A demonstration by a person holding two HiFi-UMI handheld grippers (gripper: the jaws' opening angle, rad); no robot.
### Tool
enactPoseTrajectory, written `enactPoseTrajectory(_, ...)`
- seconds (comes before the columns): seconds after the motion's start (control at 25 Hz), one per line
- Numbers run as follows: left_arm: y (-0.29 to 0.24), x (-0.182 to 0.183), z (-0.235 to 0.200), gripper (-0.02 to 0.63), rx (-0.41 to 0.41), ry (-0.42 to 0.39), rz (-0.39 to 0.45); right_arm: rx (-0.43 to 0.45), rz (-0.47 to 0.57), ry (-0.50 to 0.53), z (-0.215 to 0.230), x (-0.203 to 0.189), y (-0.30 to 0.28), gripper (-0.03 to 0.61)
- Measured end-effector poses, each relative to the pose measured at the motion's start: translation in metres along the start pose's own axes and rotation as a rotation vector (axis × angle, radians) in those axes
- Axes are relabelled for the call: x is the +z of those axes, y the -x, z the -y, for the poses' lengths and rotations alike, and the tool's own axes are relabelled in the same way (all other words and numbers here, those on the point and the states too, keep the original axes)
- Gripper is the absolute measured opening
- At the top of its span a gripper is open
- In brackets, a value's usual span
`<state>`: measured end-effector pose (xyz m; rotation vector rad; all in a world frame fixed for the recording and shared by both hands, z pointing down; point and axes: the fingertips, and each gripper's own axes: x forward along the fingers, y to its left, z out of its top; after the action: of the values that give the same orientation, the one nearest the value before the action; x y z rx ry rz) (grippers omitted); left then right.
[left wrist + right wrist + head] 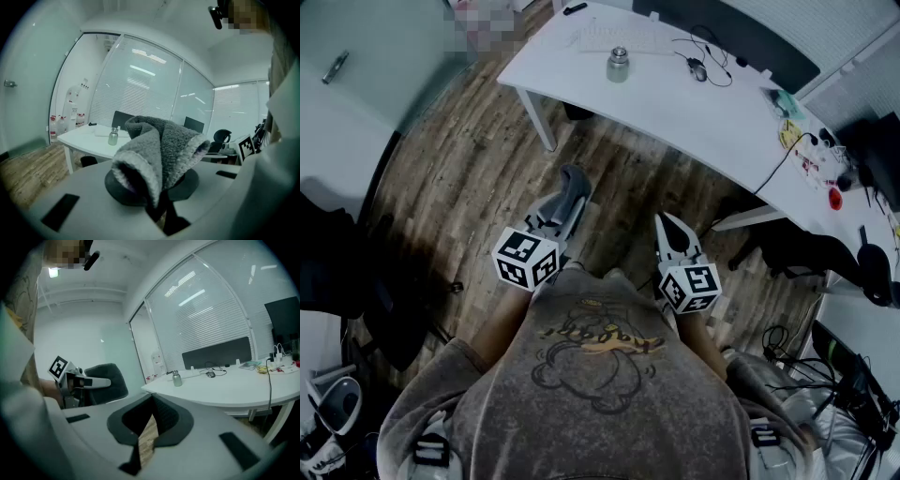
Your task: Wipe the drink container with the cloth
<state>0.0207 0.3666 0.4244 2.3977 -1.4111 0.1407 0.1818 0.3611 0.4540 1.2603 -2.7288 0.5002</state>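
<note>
No legible text anywhere; script print on the grey shirt [600, 394] unreadable.

We're holding both grippers out in front of our chest, side by side with a gap between them, both tipped a little downward. The left gripper [555, 217] has its jaws clamped on a bunched-up grey cloth [159, 150], which pokes out past the tips. The right gripper [668, 225] is holding nothing, with its jaws closed together. Our left forearm [499, 323] and right forearm [705, 345] are tucked in close to our sides.
</note>
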Motion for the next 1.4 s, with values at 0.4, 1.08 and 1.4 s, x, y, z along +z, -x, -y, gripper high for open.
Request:
enactPoseTrajectory(0.4,-0.002,-0.025,0.020,0.067,0.037,0.001,-0.014,0.015,0.009,-0.045,0.014,-0.015,0.023,-0.005)
enactPoseTrajectory(1.08,-0.061,0.005,-0.039,0.067,0.073,0.034,0.062,0.052,-0.026,-0.004,0.040,-0.002,-0.043,-0.005)
enactPoseTrajectory(1.4,-0.131,0.035,-0.104,0.067,0.060,0.039,0.031,0.046,-0.045,-0.003,0.074,0.026,-0.129,-0.005)
